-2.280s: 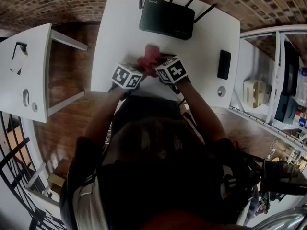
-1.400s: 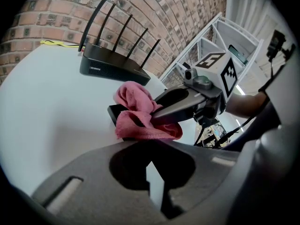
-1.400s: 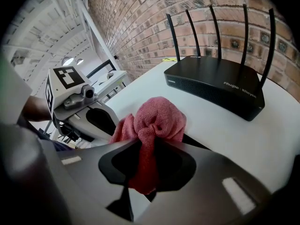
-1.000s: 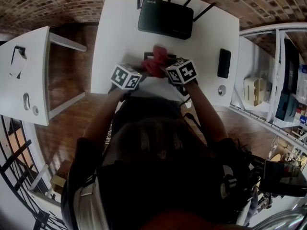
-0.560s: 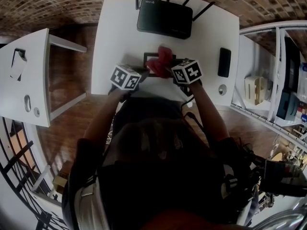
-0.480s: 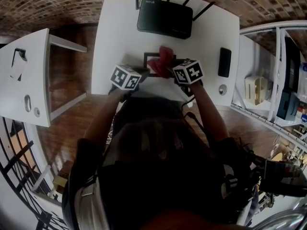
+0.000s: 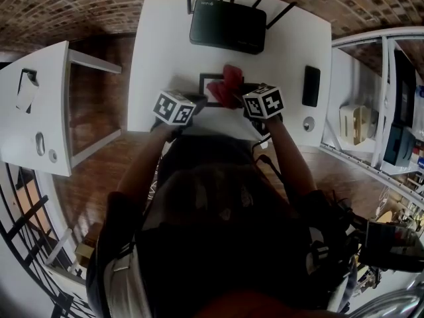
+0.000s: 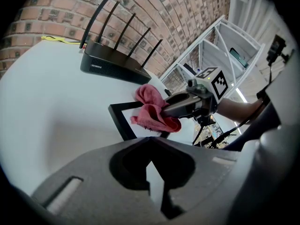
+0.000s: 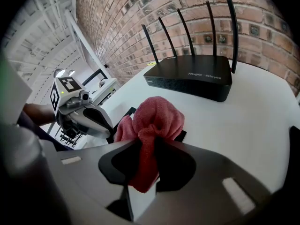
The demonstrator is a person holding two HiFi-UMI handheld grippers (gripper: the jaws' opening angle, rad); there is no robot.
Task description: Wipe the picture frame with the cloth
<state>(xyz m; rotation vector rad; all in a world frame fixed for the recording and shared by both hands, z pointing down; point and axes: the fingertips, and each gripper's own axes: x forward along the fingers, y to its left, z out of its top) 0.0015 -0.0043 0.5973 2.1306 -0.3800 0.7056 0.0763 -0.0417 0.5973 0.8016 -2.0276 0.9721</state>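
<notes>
White table (image 7: 165, 45) carries a router (image 9: 192, 76) marked "Ruijie Reyee". Right gripper (image 9: 142, 179) clamps red cloth (image 9: 157, 116) on picture frame (image 8: 118, 122); left gripper (image 8: 154, 184) is closed.

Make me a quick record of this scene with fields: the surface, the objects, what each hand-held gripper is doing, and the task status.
Surface: white table
Frame: black picture frame, flat on the table
Behind it: black router with antennas
Cloth: pink cloth, bunched, over the frame, seemingly touching it
Right: right hand-held gripper shut on the cloth
Left: left hand-held gripper shut, empty, by the frame's near corner
Status: wiping appears under way
</notes>
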